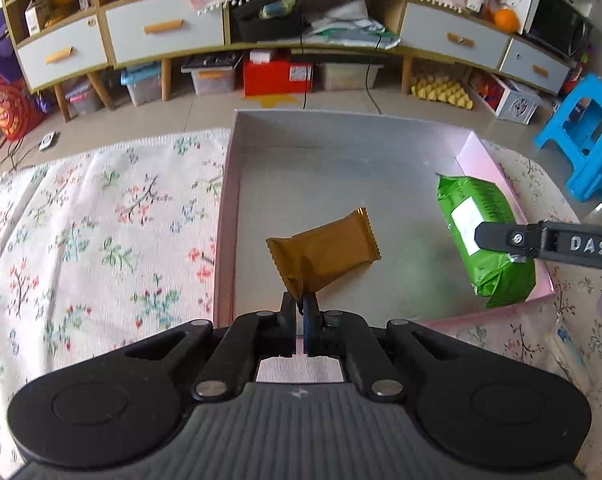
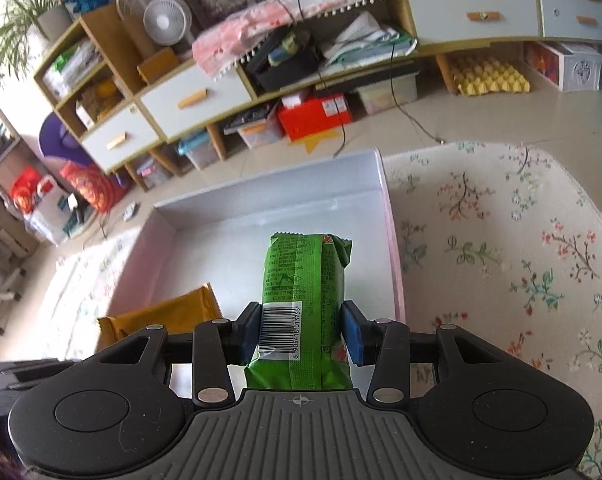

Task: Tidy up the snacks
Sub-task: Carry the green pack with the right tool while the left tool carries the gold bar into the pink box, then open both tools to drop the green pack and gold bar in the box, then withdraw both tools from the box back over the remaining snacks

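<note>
Shallow rectangular cardboard box, pale pink outside, grey-white inside (image 1: 237,184): lies open-topped on a table covered with a cream floral-print cloth (image 1: 101,220). Its far wall faces a tiled floor.

Left gripper, black two-finger tool (image 1: 299,304): jaws closed tight on the crimped corner of a flat golden-brown foil snack packet (image 1: 325,244). The packet hangs tilted above the box floor, near the box's left wall, its free end pointing up and to the right. Whether any part touches the floor cannot be told.

Right gripper, black two-finger tool with blue pads (image 2: 301,334): jaws part-way apart, both pads pressed on the sides of a bright green plastic snack pack with a white barcode label (image 2: 305,276). The pack points lengthwise away from the camera, over the box interior close to the right wall. In the left wrist view the same pack (image 1: 481,232) sits at the box's right edge with a black finger (image 1: 497,236) across its label.

Golden-brown packet in the right wrist view (image 2: 169,316): left of the green pack, apart from it.

Background: low wooden sideboard with white drawers (image 1: 161,28); red box (image 1: 277,76) beneath; blue plastic stool (image 1: 585,140) at right.
</note>
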Action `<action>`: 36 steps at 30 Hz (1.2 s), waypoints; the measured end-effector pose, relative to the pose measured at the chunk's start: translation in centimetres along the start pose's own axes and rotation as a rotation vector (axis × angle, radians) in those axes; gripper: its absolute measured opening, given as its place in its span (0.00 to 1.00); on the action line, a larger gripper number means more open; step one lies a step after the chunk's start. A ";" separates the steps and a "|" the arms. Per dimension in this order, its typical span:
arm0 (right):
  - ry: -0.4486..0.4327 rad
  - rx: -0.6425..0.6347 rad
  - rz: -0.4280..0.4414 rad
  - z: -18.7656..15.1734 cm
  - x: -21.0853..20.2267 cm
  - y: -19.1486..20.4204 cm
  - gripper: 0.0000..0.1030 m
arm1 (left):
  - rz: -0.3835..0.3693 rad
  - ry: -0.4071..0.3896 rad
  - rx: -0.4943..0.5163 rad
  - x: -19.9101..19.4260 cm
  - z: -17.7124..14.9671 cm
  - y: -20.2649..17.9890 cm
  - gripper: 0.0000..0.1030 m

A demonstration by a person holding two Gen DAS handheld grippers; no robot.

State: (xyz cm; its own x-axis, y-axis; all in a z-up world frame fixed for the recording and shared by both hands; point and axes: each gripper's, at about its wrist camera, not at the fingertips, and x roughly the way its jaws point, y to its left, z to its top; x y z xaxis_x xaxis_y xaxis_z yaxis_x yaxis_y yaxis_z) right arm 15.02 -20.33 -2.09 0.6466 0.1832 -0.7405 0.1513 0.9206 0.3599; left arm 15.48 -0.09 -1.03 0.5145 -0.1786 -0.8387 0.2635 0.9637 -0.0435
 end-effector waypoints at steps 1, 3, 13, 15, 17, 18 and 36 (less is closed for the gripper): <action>0.009 -0.003 -0.010 -0.1 0.0 0.0 0.41 | 0.002 0.011 -0.002 -0.1 0.0 0.0 0.02; 0.020 -0.008 -0.023 -0.3 0.0 0.0 0.41 | -0.002 0.027 -0.007 -0.2 -0.3 -0.1 0.03; 0.005 0.009 0.019 -0.8 -1.2 0.2 0.47 | -0.017 -0.051 0.052 -1.1 -1.1 -0.3 0.26; 0.001 0.002 0.033 -0.7 -1.9 0.5 0.56 | -0.020 -0.071 0.070 -1.6 -1.2 -0.5 0.32; -0.005 -0.014 0.041 -0.8 -2.7 1.0 0.61 | -0.019 -0.090 0.080 -2.1 -1.3 -0.9 0.44; -0.007 -0.026 0.040 -0.8 -3.0 1.3 0.66 | -0.018 -0.098 0.082 -2.4 -1.3 -0.9 0.47; 0.009 -0.123 0.010 -4.6 -9.2 4.3 0.90 | -0.034 -0.126 0.077 -5.8 -5.2 -0.8 0.94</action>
State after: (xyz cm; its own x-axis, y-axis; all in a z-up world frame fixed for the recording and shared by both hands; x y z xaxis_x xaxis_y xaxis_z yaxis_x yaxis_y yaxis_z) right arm 6.27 -16.44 3.64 0.6405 0.1949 -0.7428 0.0521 0.9540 0.2952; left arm 8.07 1.16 1.04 0.6016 -0.2388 -0.7622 0.3418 0.9394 -0.0246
